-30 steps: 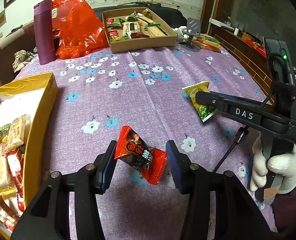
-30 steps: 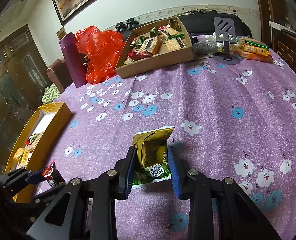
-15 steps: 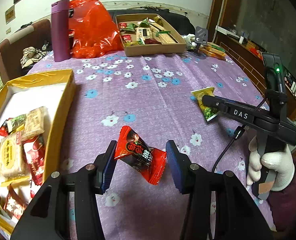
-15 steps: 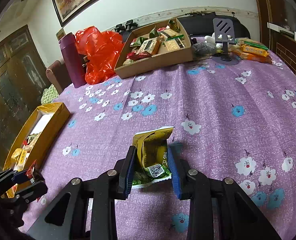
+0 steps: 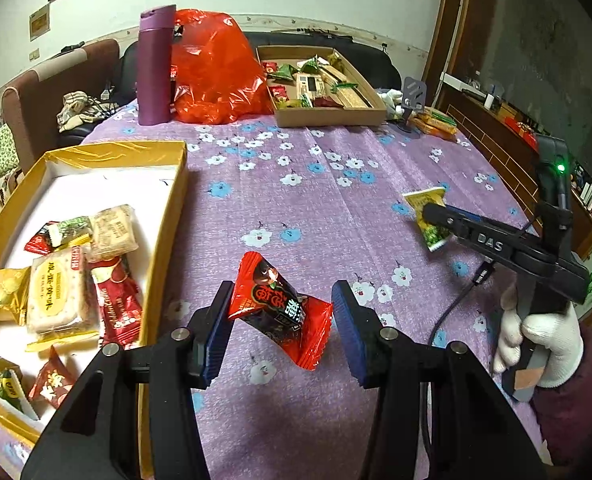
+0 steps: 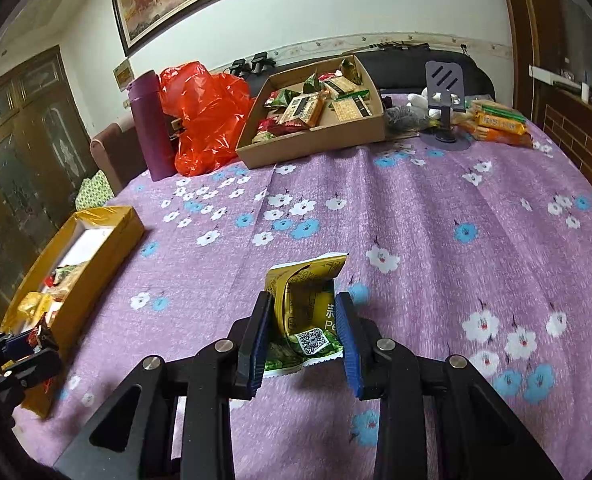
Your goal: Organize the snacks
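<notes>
My left gripper [image 5: 282, 326] is shut on a red snack packet [image 5: 278, 308] and holds it above the purple cloth, just right of the yellow box [image 5: 168, 216]. The box holds several wrapped snacks. My right gripper [image 6: 304, 336] is shut on a yellow-green snack packet [image 6: 304, 312], held low over the cloth. In the left wrist view the right gripper [image 5: 428, 216] and its packet [image 5: 426, 204] show at the right. In the right wrist view the left gripper [image 6: 24, 344] shows at the far left beside the yellow box [image 6: 96, 256].
A brown cardboard tray [image 5: 328, 118] of snacks stands at the back of the table. A purple flask [image 5: 154, 66] and a red plastic bag [image 5: 212, 76] stand at the back left. A phone stand [image 6: 444, 96] and orange packets [image 6: 496, 124] lie at the back right.
My left gripper has carried the red packet leftward, so the yellow box now lies close beside it. My right gripper has stayed almost still with its packet.
</notes>
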